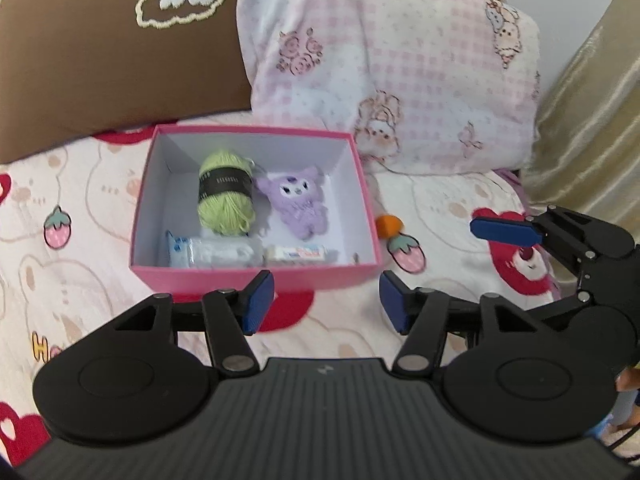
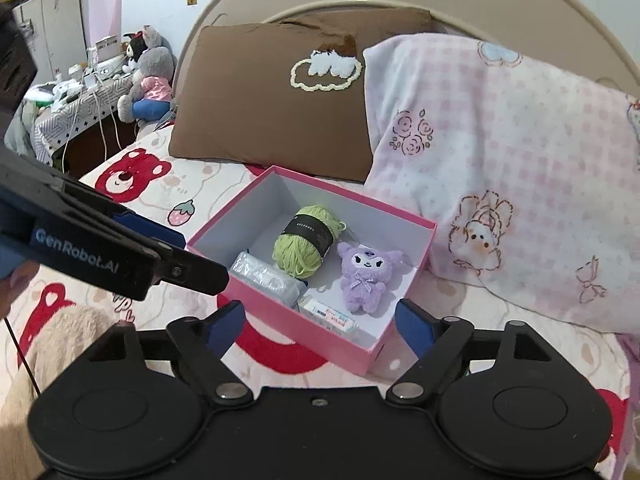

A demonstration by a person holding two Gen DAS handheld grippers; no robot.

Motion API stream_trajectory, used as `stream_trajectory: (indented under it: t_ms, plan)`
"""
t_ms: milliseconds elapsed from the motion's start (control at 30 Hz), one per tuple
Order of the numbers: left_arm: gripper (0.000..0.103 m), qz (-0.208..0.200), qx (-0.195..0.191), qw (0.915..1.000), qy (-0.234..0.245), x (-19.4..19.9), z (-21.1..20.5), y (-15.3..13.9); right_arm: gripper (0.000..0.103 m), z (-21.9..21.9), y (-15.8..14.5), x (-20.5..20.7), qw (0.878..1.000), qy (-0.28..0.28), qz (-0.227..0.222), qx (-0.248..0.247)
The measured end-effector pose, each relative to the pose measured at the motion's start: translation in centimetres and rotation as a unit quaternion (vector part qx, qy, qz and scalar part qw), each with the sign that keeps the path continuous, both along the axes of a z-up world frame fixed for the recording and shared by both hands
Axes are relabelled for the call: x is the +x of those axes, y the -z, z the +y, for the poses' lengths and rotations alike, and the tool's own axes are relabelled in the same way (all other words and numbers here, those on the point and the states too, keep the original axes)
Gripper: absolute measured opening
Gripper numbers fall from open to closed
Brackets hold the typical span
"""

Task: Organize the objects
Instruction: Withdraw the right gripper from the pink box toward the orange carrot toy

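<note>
Box ahead of fingers, L+R (both empty)

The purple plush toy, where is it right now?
In both views the purple plush lies inside the pink box on the bed, right beside the green yarn ball, with a small white packet at its feet.

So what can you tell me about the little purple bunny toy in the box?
The purple plush toy looks soft and fuzzy, with pointed ears, a white face and a small bow on its chest. It lies on its back, face up, on the white floor of the open pink box, close beside the green yarn ball. No gripper touches it.
</note>
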State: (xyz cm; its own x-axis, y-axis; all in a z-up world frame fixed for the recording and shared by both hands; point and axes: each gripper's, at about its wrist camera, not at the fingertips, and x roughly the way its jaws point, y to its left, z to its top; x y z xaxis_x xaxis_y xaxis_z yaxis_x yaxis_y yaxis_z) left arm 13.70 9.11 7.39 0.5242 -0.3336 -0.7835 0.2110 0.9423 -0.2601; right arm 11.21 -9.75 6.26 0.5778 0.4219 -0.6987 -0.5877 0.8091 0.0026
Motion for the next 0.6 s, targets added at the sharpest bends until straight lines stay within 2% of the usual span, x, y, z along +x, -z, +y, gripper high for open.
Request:
stream_trajectory:
  t_ms: [233, 333, 600]
  plan:
    - [0.061, 0.005, 0.008, 0.9999, 0.009, -2.5, -0.6, -0.3, 0.087, -1.6, -1.0, -3.0, 1.0, -0.013, -0.021, 0.002]
    - [0.062, 0.008, 0.004, 0.9998, 0.016, -3.4, -0.9, -0.5, 0.087, -2.4, -1.3, -3.7, 1.0, -0.015, -0.015, 0.013]
    - [0.066, -0.003, 0.048, 0.9985, 0.026, -4.8, -2.9, -0.2, 0.087, -4.0, -1.0, -5.3, 1.0, -0.006, -0.009, 0.004]
